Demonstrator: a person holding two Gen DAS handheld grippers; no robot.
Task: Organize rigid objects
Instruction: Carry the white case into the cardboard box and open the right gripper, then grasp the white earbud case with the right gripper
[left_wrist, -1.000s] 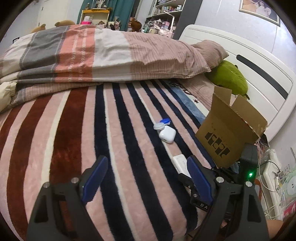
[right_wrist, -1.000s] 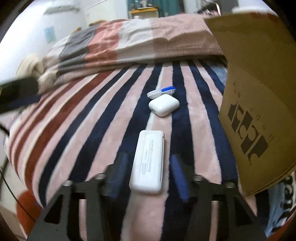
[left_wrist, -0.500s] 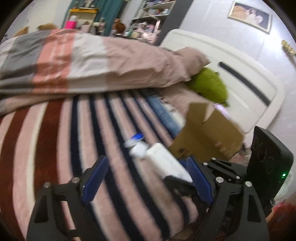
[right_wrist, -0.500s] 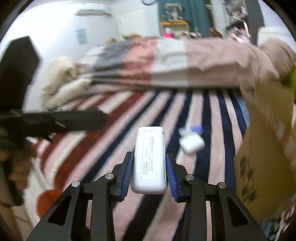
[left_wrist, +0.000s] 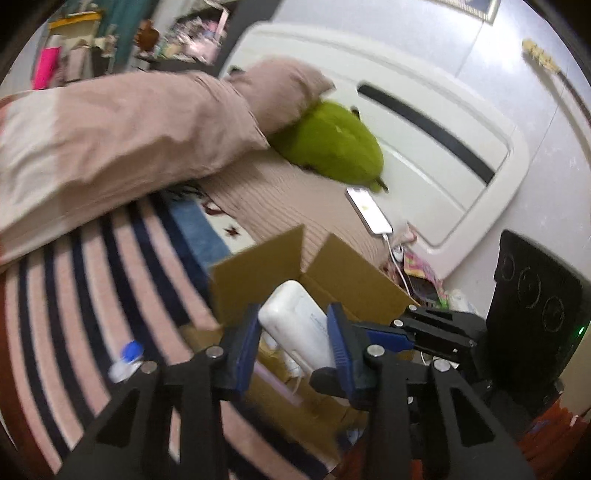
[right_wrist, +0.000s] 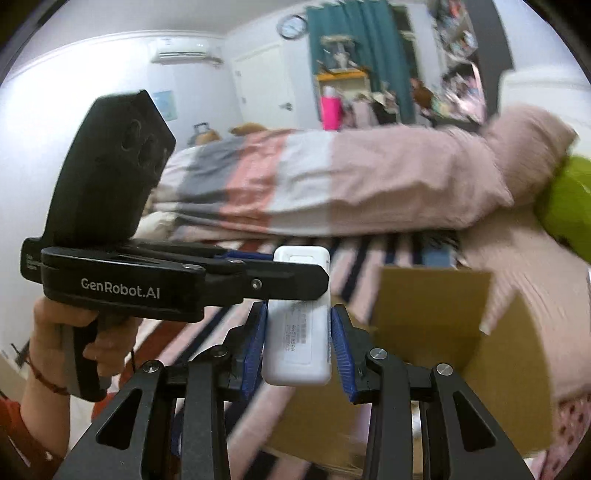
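The right gripper (right_wrist: 298, 343) clamps a white power bank (right_wrist: 298, 334) between its blue pads, holding it above the open cardboard box (right_wrist: 461, 332) on the striped blanket (left_wrist: 92, 295). The left gripper (left_wrist: 291, 332) reaches in from the left across the power bank (left_wrist: 295, 325); whether its fingers press it cannot be told.
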